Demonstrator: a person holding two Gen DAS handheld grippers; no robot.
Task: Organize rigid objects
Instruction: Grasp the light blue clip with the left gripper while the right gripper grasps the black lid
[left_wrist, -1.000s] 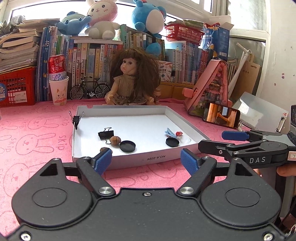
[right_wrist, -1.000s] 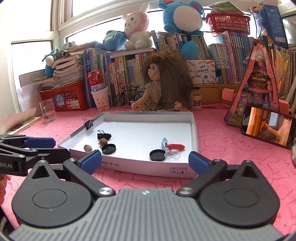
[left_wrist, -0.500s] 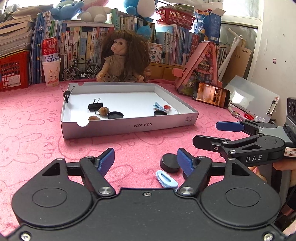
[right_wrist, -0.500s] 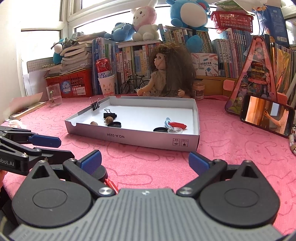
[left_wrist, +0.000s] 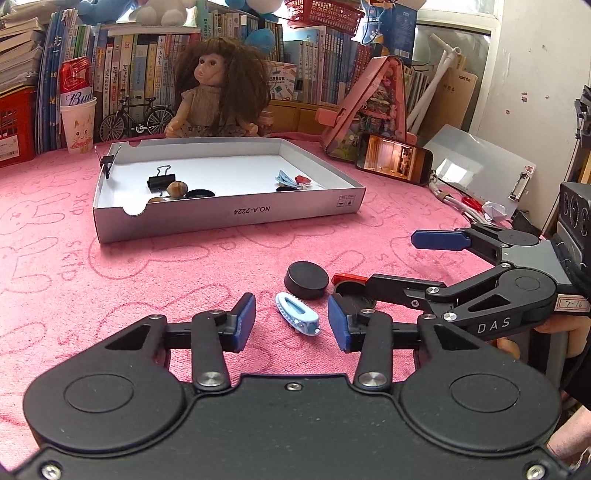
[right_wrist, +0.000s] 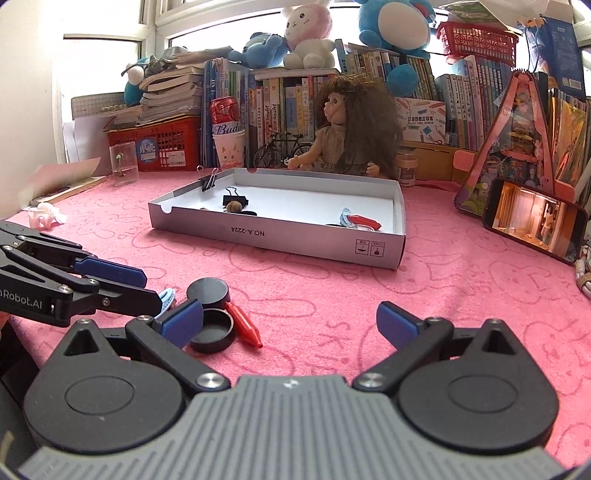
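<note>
The left gripper (left_wrist: 291, 326) is closing around a blue clip (left_wrist: 297, 313) that lies on the pink cloth (left_wrist: 110, 280) between its pads, not yet pinched. The right gripper (right_wrist: 290, 323) gapes wide, holding nothing; its left pad sits beside an open black lid (right_wrist: 214, 329) and a red clip (right_wrist: 245, 325). A black cap (left_wrist: 306, 279) lies just beyond. Farther back the white tray (left_wrist: 229, 213) holds more small things.

Left gripper (left_wrist: 291, 325) closing around the blue hair clip (left_wrist: 297, 318) — pads not touching it.
</note>
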